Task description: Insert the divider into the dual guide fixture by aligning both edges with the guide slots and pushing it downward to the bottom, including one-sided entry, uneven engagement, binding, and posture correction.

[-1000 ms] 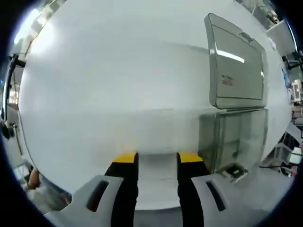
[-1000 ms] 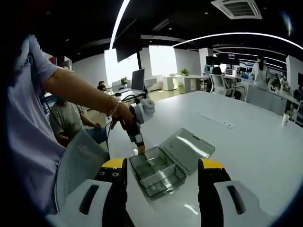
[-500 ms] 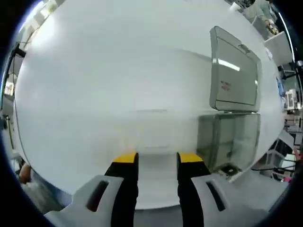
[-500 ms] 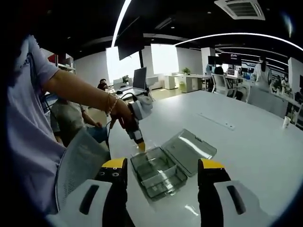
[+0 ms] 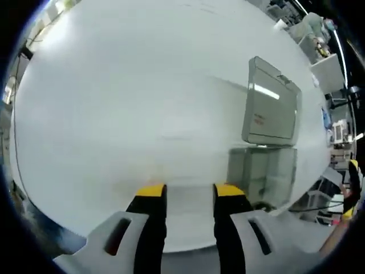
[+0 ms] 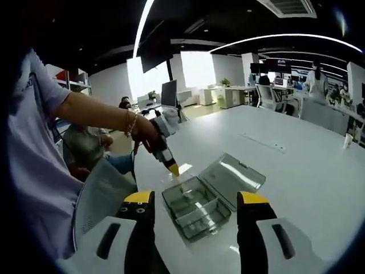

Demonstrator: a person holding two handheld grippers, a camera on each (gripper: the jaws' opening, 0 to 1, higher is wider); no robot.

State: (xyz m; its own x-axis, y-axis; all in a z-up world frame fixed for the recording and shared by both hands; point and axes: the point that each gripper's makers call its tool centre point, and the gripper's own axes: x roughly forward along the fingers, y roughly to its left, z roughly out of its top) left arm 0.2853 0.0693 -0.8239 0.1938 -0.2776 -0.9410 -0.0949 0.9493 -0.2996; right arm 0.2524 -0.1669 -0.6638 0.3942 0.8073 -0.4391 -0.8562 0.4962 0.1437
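In the left gripper view, the left gripper (image 5: 189, 191) holds its yellow-tipped fingers (image 5: 151, 192) a narrow gap apart over the white tabletop (image 5: 131, 103) with nothing between them, and the clear fixture box (image 5: 263, 176) with its lid (image 5: 270, 104) thrown open lies to the right of the fingers, apart from them. In the right gripper view, the right gripper (image 6: 195, 198) has its fingers (image 6: 138, 197) spread wide and empty, and the fixture box sits on the tabletop just beyond and between them. The left gripper, held in the person's hand (image 6: 141, 132), points its tip down at the box's far left corner, where a thin pale sliver hangs below the tip; whether that is the divider I cannot tell.
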